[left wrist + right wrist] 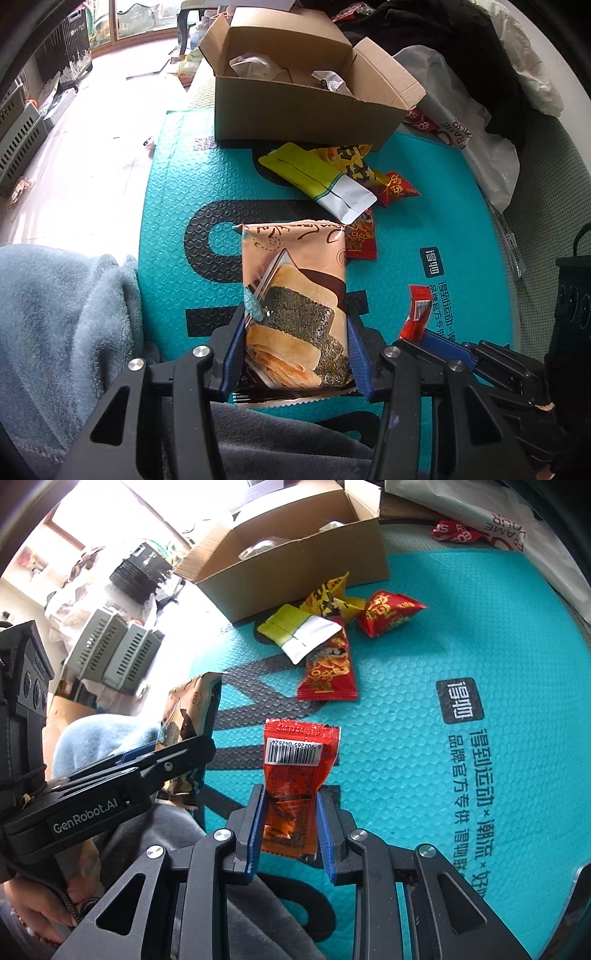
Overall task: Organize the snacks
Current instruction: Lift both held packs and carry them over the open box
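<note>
My left gripper [295, 332] is shut on a peach seaweed-cracker packet [293, 291], held above the teal mat [177, 177]. My right gripper [290, 805] is shut on a small red snack packet [295, 764] with a barcode; that packet also shows in the left wrist view [415, 314]. An open cardboard box [306, 99] with clear-wrapped items inside stands at the far end of the mat, and shows in the right wrist view [295, 561]. In front of it lie loose snacks: a yellow-green pouch [317, 177], a yellow-black packet [351, 157] and red packets [397, 188].
A white plastic bag [465, 125] and dark clothing [461, 33] lie right of the box. A blue-grey blanket [62, 314] is at the near left. Grey slotted crates [110, 650] stand on the floor at left. Another red packet [458, 531] lies by the bag.
</note>
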Tool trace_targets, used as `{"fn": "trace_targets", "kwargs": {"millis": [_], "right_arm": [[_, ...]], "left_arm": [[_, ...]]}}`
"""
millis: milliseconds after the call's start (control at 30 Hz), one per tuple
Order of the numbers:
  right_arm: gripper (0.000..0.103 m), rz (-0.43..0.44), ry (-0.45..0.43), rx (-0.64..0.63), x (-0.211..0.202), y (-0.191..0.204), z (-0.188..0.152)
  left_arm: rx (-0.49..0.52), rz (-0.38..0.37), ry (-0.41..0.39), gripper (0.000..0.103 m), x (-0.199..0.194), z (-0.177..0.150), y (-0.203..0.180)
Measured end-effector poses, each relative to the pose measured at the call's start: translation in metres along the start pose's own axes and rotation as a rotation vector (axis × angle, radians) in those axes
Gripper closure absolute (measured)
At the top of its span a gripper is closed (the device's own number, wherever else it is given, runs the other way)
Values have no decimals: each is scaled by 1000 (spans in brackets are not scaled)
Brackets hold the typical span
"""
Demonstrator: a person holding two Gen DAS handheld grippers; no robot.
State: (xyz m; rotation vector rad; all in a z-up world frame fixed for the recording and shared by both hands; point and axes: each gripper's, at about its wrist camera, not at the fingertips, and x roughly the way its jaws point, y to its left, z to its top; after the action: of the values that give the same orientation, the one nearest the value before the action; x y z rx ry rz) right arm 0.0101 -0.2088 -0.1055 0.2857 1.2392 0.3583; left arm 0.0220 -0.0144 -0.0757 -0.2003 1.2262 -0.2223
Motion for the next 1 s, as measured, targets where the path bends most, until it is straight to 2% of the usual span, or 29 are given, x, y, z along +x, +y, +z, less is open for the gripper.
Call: {"fn": "trace_targets", "kwargs": {"millis": [300,467,667,800,1000], "right_arm": [[77,-3,-122,-95,-34,31,34],[77,-1,-211,-141,-60,45,66],[77,-2,-298,-183,-80,57,112],[77,-17,-341,-205,-84,60,143],[77,-42,-393,-241,-81,62,190]], "left_arm": [[41,15,-157,55,-48,55,-16],[61,16,-263,55,-78,89,-25],[80,7,-351,55,-96,135,-35],[90,9,-388,55,-97,163,-36],[76,-6,-401,55,-88,206,-31]]}}
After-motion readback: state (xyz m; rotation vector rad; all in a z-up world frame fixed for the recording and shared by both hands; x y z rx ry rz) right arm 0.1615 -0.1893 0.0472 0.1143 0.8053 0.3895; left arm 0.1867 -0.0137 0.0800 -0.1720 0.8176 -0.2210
